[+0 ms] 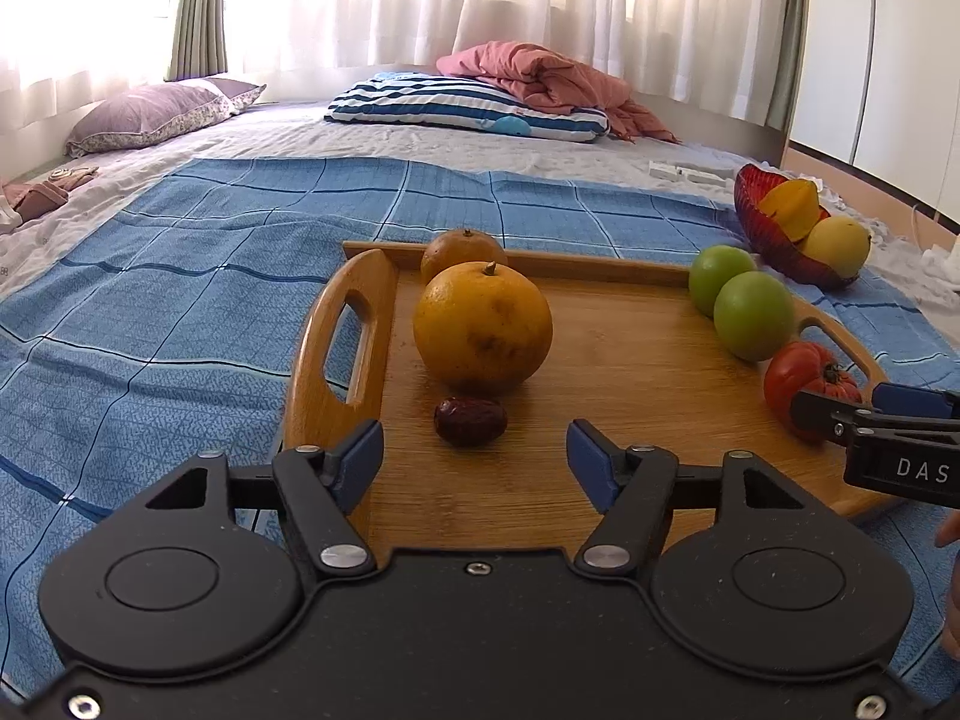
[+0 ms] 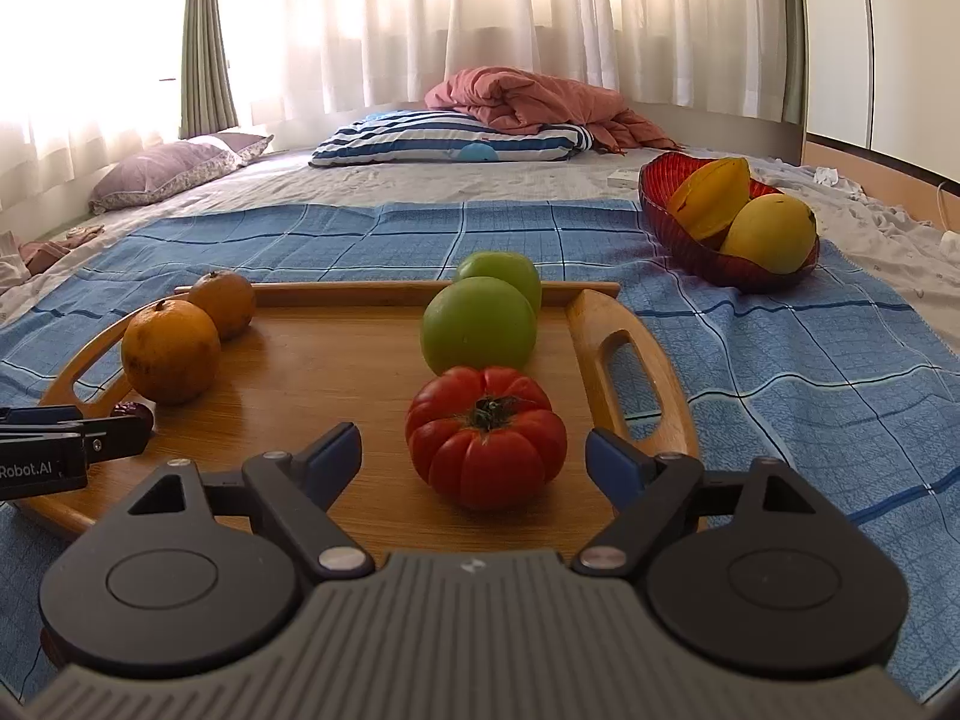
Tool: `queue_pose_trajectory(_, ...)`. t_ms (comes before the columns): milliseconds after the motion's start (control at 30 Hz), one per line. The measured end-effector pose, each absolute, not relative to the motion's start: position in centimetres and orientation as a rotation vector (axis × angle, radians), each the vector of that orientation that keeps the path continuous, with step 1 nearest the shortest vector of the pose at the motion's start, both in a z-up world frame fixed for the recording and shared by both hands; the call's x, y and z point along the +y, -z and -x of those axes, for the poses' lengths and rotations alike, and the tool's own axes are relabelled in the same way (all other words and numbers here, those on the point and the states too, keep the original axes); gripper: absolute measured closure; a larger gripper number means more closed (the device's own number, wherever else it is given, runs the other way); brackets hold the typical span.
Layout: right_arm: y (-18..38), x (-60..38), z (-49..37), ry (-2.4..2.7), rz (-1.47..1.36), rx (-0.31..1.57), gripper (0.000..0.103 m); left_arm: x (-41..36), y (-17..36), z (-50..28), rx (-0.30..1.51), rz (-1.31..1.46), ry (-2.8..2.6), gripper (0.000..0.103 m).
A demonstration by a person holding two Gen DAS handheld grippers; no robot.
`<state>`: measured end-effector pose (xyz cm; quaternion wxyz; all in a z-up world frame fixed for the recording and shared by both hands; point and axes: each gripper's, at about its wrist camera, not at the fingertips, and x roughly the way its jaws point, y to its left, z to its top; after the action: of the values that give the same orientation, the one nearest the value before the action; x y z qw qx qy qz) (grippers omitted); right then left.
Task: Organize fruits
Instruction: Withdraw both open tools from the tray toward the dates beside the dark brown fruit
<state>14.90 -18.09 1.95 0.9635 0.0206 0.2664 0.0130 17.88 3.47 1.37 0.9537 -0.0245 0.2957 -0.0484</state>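
**Bed, wooden tray (image 2: 600, 324): fruit awaiting sorting**

Right hand-held gripper (image 2: 474, 459): jaws wide, empty; tomato (image 2: 486, 435) directly ahead, centred between its fingers; left hand-held gripper (image 1: 474, 456): wide, empty; date (image 1: 470, 420) just ahead, long axis crosswise.

Bed (image 1: 252, 138): blue checked cloth (image 1: 180, 276), pillows (image 1: 150, 114), pink quilt (image 1: 540, 78); small white item, perhaps box (image 1: 678, 171).
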Motion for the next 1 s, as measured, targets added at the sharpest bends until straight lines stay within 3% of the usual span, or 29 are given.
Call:
queue_pose_trajectory(400,-2.8,-18.2,-10.9,-0.021,-0.033,0.494,0.009,3.5,-2.5,-13.3,0.554,0.051,0.126,0.022)
queue_pose_trajectory(1000,-1.8,-18.2,-4.6,-0.089,-0.065,0.489,0.004,4.6,-2.6,-7.1,0.538,0.055,0.15,0.013)
